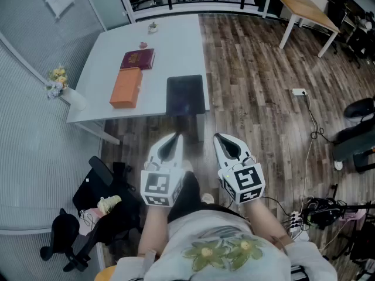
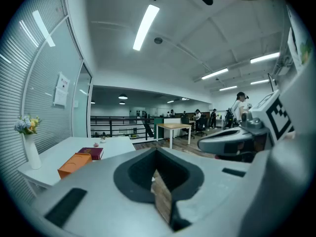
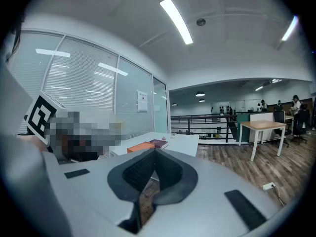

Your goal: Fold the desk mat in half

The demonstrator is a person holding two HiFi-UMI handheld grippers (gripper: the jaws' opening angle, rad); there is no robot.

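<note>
The dark desk mat [image 1: 186, 95] lies flat at the near edge of the white table [image 1: 170, 45] in the head view. Both grippers hover over the wooden floor, short of the table and apart from the mat. My left gripper [image 1: 174, 137] is shut and holds nothing; its own view shows the jaws [image 2: 157, 152] meeting, with the table beyond. My right gripper [image 1: 218, 136] is likewise shut and empty, its jaws [image 3: 154, 154] closed. The gripper bodies hide the mat in both gripper views.
An orange box [image 1: 126, 87] and a maroon book [image 1: 138, 58] lie left of the mat. A white vase with flowers [image 1: 63, 88] stands at the table's left corner. A black office chair [image 1: 88, 212] is at lower left. A wooden table [image 1: 304, 7] and floor cables [image 1: 313, 130] lie to the right.
</note>
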